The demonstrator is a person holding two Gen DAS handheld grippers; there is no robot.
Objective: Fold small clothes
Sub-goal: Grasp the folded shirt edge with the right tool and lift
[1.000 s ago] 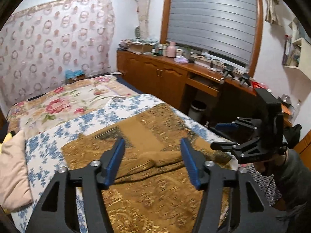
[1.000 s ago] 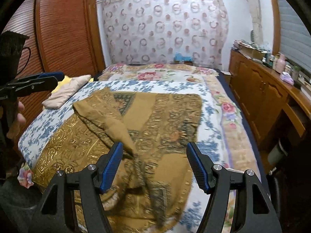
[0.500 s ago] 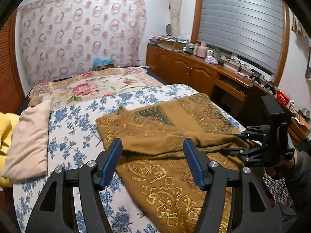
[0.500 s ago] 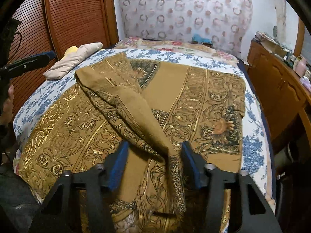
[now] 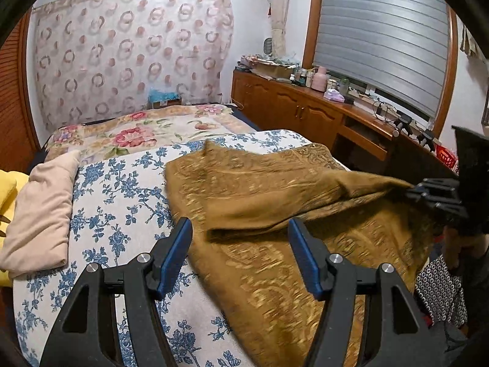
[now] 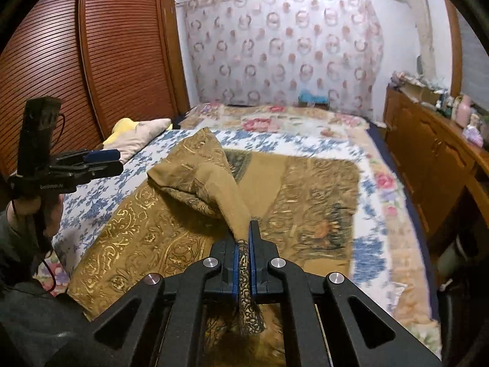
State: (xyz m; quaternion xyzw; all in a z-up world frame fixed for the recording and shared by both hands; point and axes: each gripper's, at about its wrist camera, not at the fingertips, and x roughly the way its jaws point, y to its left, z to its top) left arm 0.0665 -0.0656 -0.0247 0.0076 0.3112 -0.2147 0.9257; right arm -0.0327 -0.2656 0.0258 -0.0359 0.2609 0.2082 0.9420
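Note:
A brown cloth with gold patterns (image 5: pixel 275 202) lies spread on the bed, one fold lifted across it. My right gripper (image 6: pixel 243 238) is shut on a bunched edge of the cloth (image 6: pixel 214 180) and holds it raised; it shows at the right of the left wrist view (image 5: pixel 428 195). My left gripper (image 5: pixel 240 238) is open and empty, hovering above the cloth's near left edge; it shows at the left of the right wrist view (image 6: pixel 104 160).
The bed has a blue floral sheet (image 5: pixel 122 189) and a pink floral blanket (image 5: pixel 137 131) at its far end. A beige pillow (image 5: pixel 39 211) lies at the left. A wooden cabinet (image 5: pixel 305 113) runs along the right. A slatted wardrobe (image 6: pixel 91 61) stands left.
My right gripper has closed on the cloth fold and lifted it. My left gripper has stayed open and swung left, toward the cloth's left edge.

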